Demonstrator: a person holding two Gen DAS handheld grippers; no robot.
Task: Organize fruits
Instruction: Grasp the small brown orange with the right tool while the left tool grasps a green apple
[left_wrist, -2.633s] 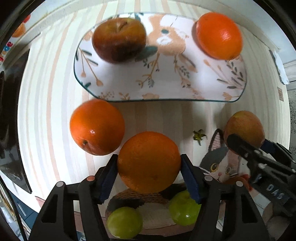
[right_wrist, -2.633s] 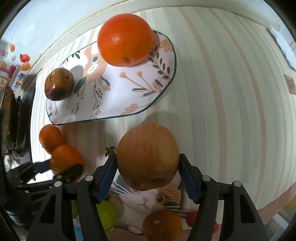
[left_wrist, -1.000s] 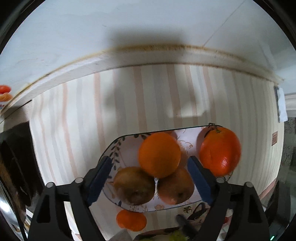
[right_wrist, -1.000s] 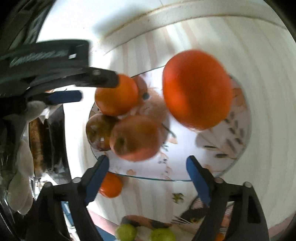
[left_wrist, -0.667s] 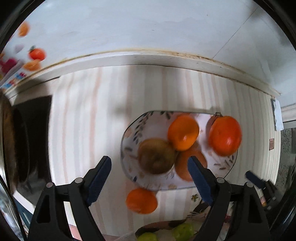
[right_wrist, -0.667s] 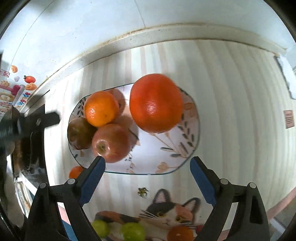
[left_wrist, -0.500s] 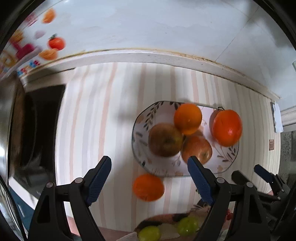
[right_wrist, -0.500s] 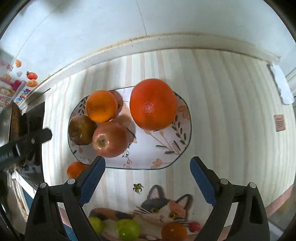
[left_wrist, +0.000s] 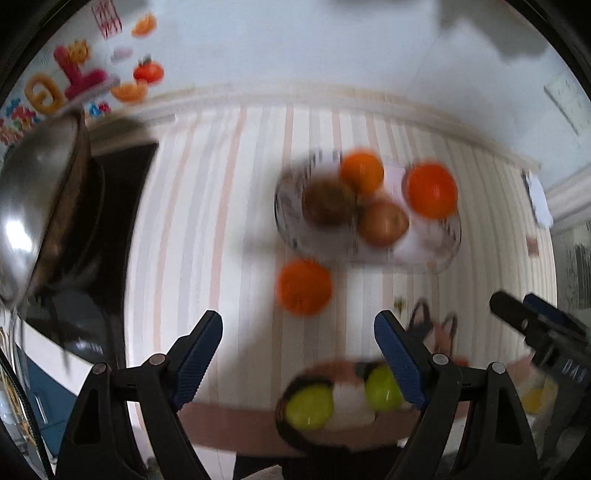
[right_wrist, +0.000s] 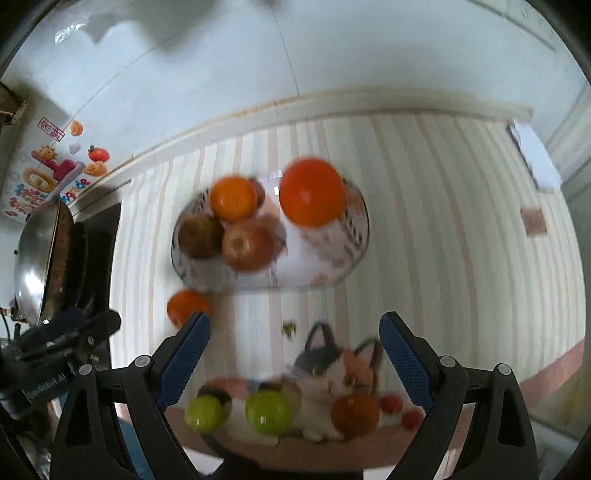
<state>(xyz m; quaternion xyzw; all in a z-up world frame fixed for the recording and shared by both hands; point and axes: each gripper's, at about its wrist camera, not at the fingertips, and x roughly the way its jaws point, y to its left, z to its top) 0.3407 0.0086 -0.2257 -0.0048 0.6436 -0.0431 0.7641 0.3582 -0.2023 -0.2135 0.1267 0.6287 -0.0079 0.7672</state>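
Striped counter (right_wrist: 443, 221) with a floral plate (right_wrist: 343, 258) of fruit, both grippers empty.
Plate holds a large orange (right_wrist: 312, 192), a red apple (right_wrist: 248, 245), a brownish apple (right_wrist: 199, 236) and a smaller orange (right_wrist: 233, 199); one loose orange (left_wrist: 303, 286) lies on the counter just beside its rim. Left hand-held gripper (left_wrist: 297, 356) and right hand-held gripper (right_wrist: 293, 356) hang above, jaws spread wide, gripping nothing.
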